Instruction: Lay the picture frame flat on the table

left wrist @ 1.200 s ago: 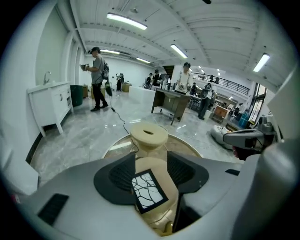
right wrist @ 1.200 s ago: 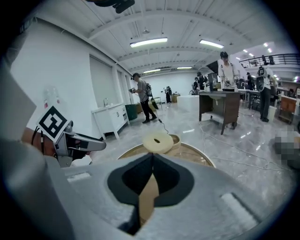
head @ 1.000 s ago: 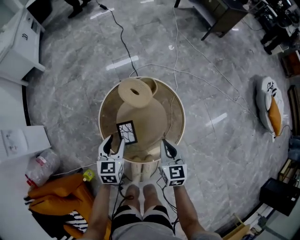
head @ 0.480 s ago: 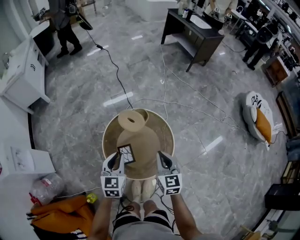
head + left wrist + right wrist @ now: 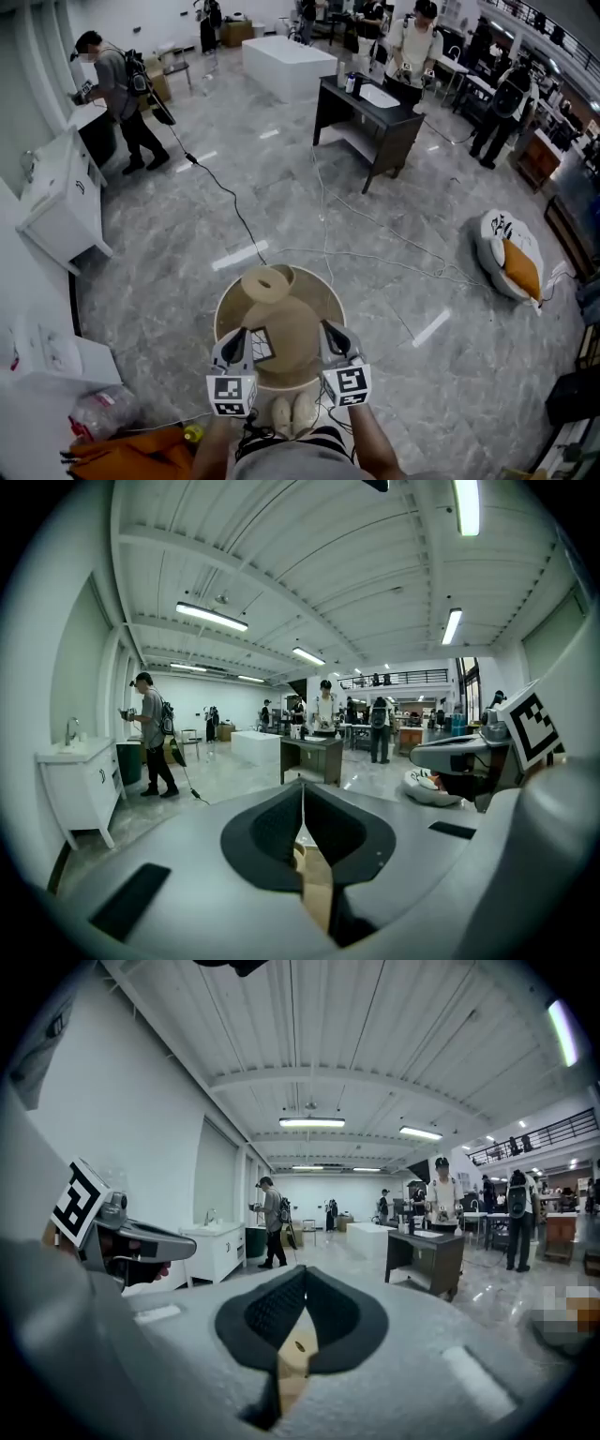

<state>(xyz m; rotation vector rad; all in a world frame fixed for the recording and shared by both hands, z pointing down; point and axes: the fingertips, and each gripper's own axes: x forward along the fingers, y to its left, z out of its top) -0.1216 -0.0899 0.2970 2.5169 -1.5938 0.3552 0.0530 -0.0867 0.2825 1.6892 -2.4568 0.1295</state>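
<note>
My left gripper (image 5: 233, 345) and right gripper (image 5: 335, 341) hover side by side, both with jaws pressed together on nothing. Just beside my left one, the picture frame (image 5: 262, 345) is on the round table (image 5: 324, 294).

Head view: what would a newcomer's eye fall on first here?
A round beige table stands alone low in the middle, on a wide grey floor crossed by cables. On it are a tan disc with a hole at the far edge and a small black-and-white picture frame beside the left gripper; the right gripper is opposite, both with jaws together.
</note>
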